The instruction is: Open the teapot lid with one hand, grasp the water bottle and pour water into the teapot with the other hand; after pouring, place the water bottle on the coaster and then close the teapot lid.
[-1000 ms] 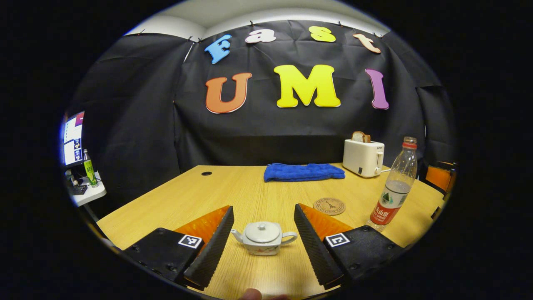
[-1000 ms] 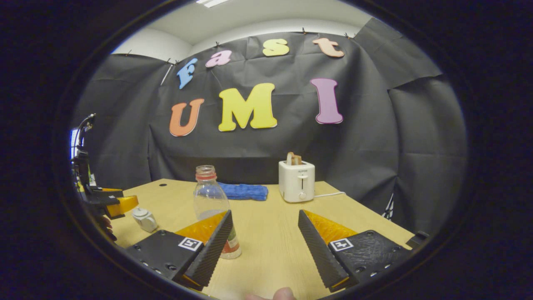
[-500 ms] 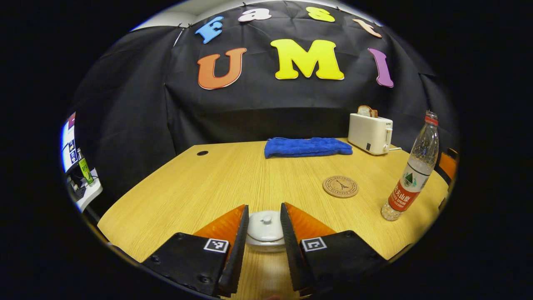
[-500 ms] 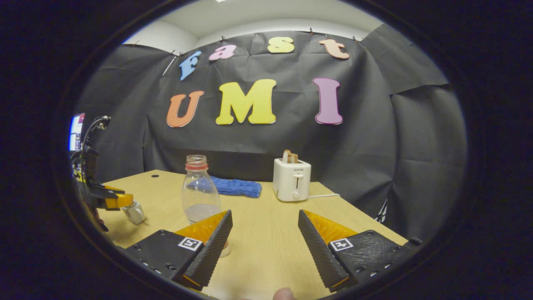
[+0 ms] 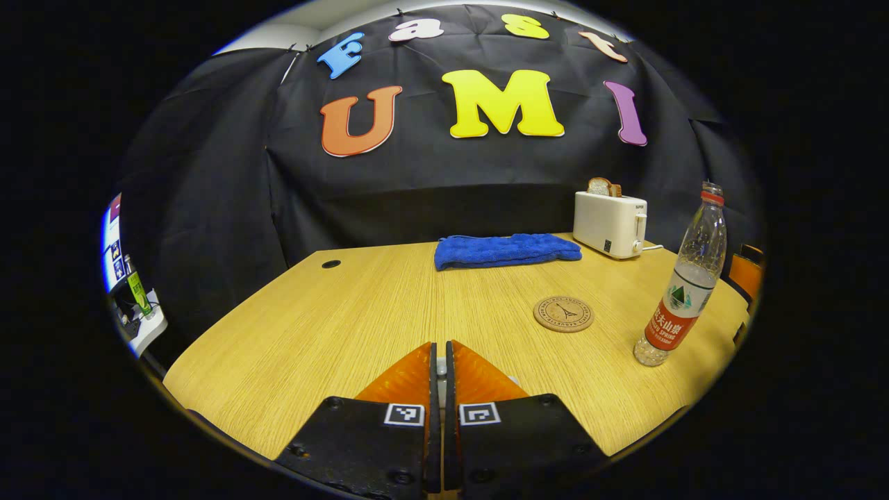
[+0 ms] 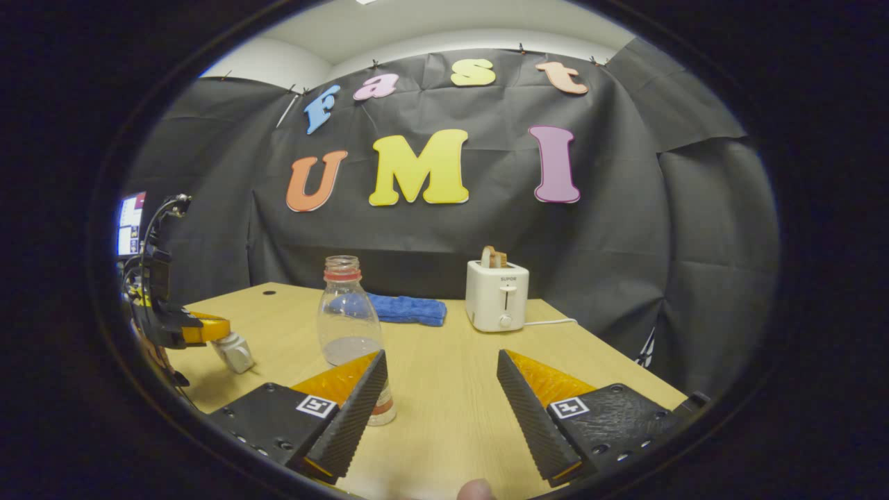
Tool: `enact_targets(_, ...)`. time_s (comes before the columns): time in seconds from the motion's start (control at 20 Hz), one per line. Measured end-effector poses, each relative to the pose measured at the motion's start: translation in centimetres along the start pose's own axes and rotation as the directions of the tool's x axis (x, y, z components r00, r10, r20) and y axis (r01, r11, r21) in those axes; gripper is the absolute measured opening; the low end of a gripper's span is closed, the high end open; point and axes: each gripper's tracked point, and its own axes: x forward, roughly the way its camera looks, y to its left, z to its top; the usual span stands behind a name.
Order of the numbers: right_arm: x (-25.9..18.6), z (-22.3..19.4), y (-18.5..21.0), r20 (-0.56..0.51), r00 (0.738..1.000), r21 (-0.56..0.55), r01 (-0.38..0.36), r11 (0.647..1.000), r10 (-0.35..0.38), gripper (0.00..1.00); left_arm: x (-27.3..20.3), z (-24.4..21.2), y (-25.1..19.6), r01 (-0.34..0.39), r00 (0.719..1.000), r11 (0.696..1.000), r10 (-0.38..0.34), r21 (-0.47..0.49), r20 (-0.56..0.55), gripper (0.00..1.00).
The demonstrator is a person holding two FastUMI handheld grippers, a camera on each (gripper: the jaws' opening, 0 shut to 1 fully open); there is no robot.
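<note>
In the left gripper view we see the left gripper low over the wooden table, its two fingers drawn almost together with only a thin slit between them. A sliver of something pale shows in that slit; we take it to be the knob of the teapot lid, but the fingers hide too much for us to be sure they pinch it. In the right gripper view the teapot sits at the table's left edge, directly under that gripper's tips, and appears slightly tilted.

The water bottle stands upright and uncapped on the table, partly filled, well to the right of the left gripper. The round coaster lies flat just beside it, nearer the middle of the table, with nothing on it.

The right gripper hovers with its fingers spread wide, holding nothing; the bottle stands just behind its left finger. Farther back we see a folded blue towel and a white toaster with bread in its slot.
</note>
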Motion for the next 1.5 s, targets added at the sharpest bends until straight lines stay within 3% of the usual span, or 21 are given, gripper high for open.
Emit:
enact_targets(0.4,-0.5,0.1,2.8,0.012,0.994,0.017,-0.111,0.994,0.111,0.95,-1.3,1.7,0.2,0.056,0.997,0.997,-0.053,-0.059,0.051,0.03)
enact_targets(0.65,0.4,-1.6,5.3,-0.045,0.983,0.034,-0.175,0.984,0.176,0.96,-3.0,3.3,1.0,0.07,0.993,0.994,-0.061,-0.081,0.104,0.03)
enact_targets(0.95,2.8,-2.5,7.5,-0.091,0.978,0.036,-0.183,0.982,0.186,0.95,-4.6,3.5,1.5,0.101,0.987,0.99,-0.087,-0.098,0.134,0.03)
enact_targets(1.15,3.8,-2.7,8.2,-0.108,0.978,0.058,-0.175,0.983,0.18,0.96,-5.1,3.0,3.4,0.082,0.989,0.991,-0.068,-0.104,0.132,0.03)
enact_targets(1.25,3.7,-2.8,8.7,-0.12,0.977,0.068,-0.171,0.983,0.178,0.92,-5.3,2.7,4.0,0.077,0.99,0.991,-0.062,-0.112,0.13,0.03)
enact_targets(1.35,4.0,-2.7,9.2,-0.135,0.974,0.052,-0.177,0.983,0.183,0.75,-5.5,2.5,4.8,0.071,0.99,0.99,-0.056,-0.12,0.131,0.03)
enact_targets(1.5,4.7,-1.2,10.7,-0.129,0.974,-0.075,-0.199,0.977,0.188,0.69,-5.8,2.1,5.9,0.062,0.99,0.989,-0.044,-0.132,0.135,0.03)
